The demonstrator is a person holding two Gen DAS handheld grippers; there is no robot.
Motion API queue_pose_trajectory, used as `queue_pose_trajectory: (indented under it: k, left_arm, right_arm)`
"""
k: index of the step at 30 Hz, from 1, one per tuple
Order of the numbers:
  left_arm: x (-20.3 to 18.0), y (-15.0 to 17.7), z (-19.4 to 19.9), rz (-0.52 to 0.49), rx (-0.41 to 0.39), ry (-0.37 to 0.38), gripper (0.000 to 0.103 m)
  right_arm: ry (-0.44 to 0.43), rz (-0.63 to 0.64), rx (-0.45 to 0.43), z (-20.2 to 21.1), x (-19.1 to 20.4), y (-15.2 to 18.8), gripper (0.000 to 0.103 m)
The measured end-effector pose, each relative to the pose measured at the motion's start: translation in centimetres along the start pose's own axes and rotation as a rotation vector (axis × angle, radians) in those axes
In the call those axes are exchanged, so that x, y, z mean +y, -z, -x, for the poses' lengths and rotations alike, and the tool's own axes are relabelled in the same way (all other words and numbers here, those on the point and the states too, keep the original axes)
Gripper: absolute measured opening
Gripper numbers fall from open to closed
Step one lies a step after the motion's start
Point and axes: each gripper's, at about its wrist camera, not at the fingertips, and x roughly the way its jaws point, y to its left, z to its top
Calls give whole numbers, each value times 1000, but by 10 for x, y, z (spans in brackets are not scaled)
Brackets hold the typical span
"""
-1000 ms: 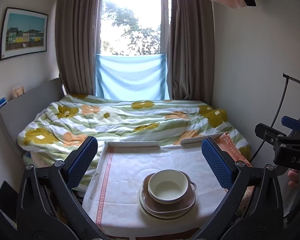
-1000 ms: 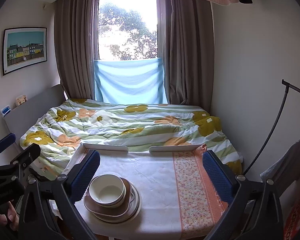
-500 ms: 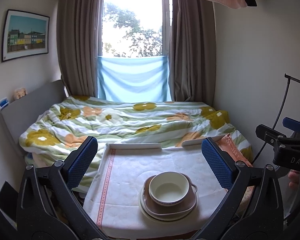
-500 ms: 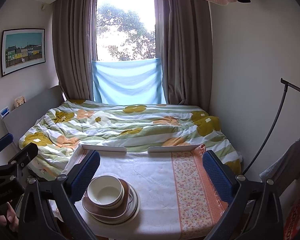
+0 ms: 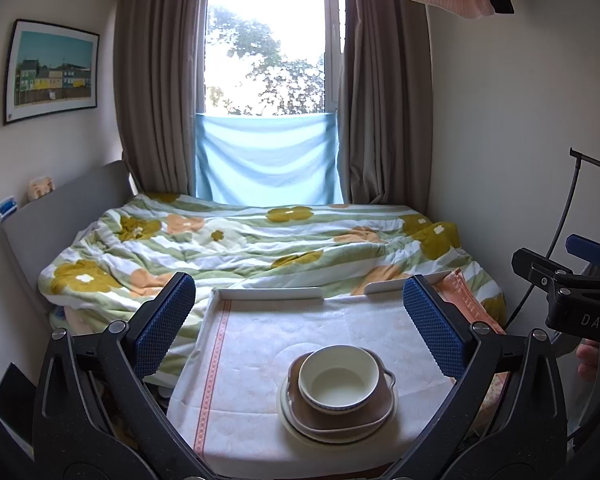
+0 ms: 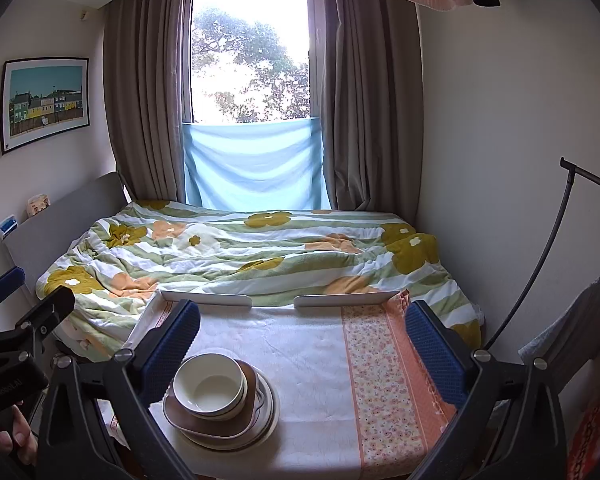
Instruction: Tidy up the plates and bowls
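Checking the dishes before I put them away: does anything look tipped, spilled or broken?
Nothing stands out. The white bowl sits upright and empty on the brown dish, which rests on a pale plate. No spill shows on the tablecloth.

Over the last second both views have drifted slightly. From the left wrist, the stacked bowl point(image 5: 339, 379) and plates point(image 5: 337, 412) now sit a little lower and further right between the left tongs point(image 5: 299, 322). From the right wrist, the same stack point(image 6: 221, 402) has slid slightly left, closer to the left pad point(image 6: 171, 350) of the right tongs point(image 6: 303, 350).
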Motion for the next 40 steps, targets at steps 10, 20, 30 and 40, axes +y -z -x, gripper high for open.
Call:
queue_pose_trajectory:
  k: [10, 20, 30, 40]
  left_arm:
    - [2, -2, -1, 1, 0, -6, 103]
    - [5, -2, 0, 6, -8, -14, 103]
    - [13, -4, 3, 19, -28, -35, 103]
    - [18, -3, -4, 10, -29, -37, 103]
  right_arm:
    - [-2, 0, -2, 0, 0, 0, 102]
    - [-1, 0, -4, -1, 0, -2, 102]
    - [0, -1, -4, -1, 1, -3, 102]
    - [0, -3, -4, -4, 1, -6, 102]
